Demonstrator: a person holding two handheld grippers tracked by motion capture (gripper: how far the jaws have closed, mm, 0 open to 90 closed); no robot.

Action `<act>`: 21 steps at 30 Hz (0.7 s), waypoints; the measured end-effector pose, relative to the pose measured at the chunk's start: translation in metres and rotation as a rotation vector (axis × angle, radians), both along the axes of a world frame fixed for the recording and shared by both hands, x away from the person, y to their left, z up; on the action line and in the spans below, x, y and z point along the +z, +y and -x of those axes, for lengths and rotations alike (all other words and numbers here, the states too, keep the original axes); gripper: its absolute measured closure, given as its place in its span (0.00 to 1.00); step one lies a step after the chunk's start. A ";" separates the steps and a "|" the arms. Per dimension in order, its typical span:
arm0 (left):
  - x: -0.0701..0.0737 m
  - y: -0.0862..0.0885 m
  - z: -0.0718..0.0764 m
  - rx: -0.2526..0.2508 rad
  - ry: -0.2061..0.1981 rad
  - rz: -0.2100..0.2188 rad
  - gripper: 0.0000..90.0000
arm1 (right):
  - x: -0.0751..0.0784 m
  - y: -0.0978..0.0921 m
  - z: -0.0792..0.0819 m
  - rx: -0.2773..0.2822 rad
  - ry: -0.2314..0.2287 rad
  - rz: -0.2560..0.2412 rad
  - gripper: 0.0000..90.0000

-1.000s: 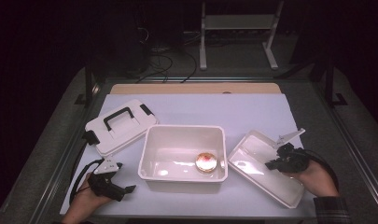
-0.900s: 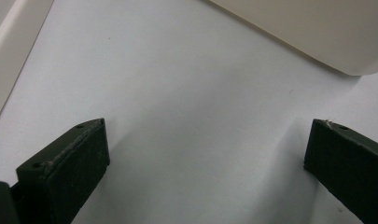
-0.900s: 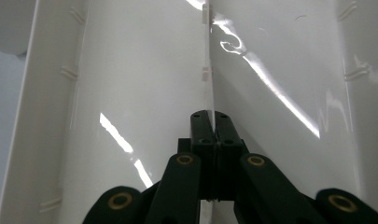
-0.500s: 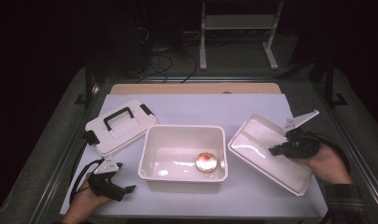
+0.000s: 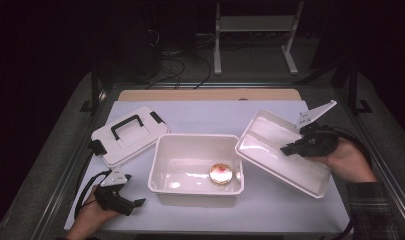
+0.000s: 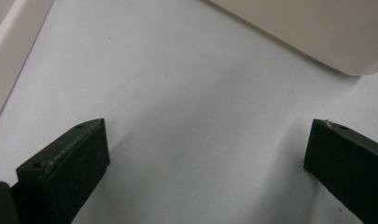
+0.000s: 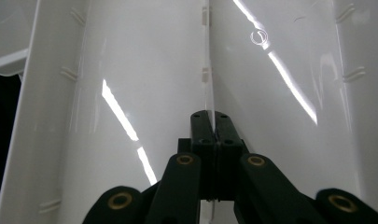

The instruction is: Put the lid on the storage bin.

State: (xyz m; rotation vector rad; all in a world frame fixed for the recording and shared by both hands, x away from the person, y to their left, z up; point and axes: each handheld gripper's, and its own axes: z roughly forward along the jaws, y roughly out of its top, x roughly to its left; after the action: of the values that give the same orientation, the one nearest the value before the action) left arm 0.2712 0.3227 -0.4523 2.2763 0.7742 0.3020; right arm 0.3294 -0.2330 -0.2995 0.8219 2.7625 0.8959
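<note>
A white open bin (image 5: 200, 136) stands mid-table with a small round orange-pink object (image 5: 221, 173) on its floor. To its right, a white divided tray (image 5: 270, 150) is tilted and lifted, its left edge near the bin's right rim. My right gripper (image 5: 289, 149) is shut on the tray's thin centre divider; in the right gripper view the jaws (image 7: 210, 119) pinch that rib (image 7: 209, 60). My left gripper (image 5: 135, 204) rests on the table at the front left, open. Bare table lies between its fingers (image 6: 207, 140), and the bin's corner (image 6: 317, 32) is ahead.
A white lid with a black handle (image 5: 127, 134) lies flat to the left of the bin. A wooden board (image 5: 210, 95) runs along the table's far edge. Dark floor, cables and a white stand lie beyond the table.
The right gripper has raised the tray off the table and carried it back, tilting it up. The left gripper has stayed put.
</note>
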 end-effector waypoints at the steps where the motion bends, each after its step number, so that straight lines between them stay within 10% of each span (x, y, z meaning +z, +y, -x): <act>1: 0.000 0.000 0.000 0.000 0.000 0.000 0.00 | 0.002 0.002 0.000 0.003 0.000 0.001 0.99; 21: 0.000 0.000 0.000 0.001 0.000 0.001 0.00 | 0.027 0.076 -0.018 0.200 -0.017 0.002 0.99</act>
State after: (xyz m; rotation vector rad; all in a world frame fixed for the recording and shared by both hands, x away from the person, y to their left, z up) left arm 0.2712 0.3226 -0.4524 2.2748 0.7747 0.3019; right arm 0.3472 -0.1572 -0.2728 0.5415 2.8675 0.9259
